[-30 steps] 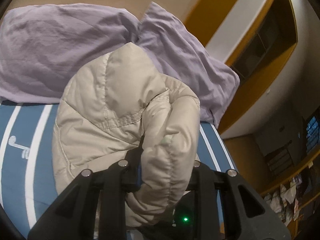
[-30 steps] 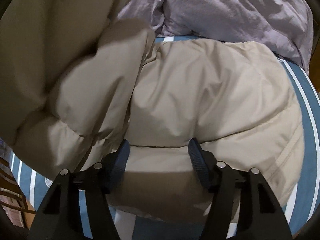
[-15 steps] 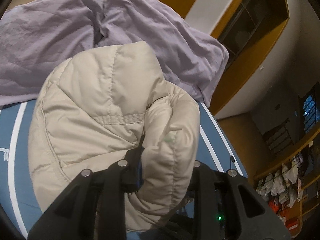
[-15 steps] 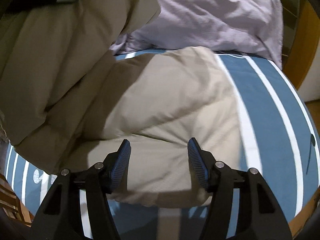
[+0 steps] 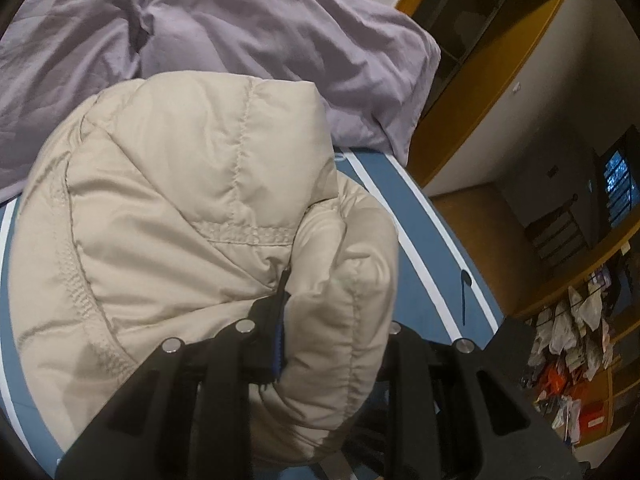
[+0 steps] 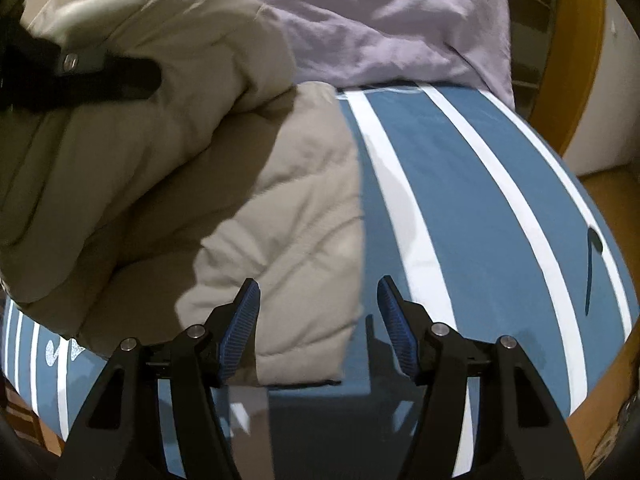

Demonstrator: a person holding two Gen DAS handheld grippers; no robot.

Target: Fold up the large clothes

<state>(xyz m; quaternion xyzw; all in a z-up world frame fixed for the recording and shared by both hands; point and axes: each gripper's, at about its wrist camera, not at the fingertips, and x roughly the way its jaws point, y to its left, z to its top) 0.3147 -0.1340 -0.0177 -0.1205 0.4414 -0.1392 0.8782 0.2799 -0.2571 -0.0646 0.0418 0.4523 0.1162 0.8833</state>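
The beige puffer jacket (image 5: 192,216) is bunched in the left tool (image 5: 320,344), jaws narrow and pinching a padded fold, likely to carry it over. The rest lies on the striped bed (image 6: 460,184), ahead-left of the right tool (image 6: 318,320), which gapes empty.

Quilted, matt cloth jacket (image 5: 192,208) — crumpled lilac cotton bedding (image 5: 260,36) — smooth striped sheet (image 6: 460,184).

Your right claw (image 6: 318,320) is matte black plastic, its angular linkage arms pinned with round silver screws, and its two fingers (image 6: 240,330) carry ribbed blue pads. Your left claw (image 5: 320,320) has the same black frame, silver screws and a blue pad edge.
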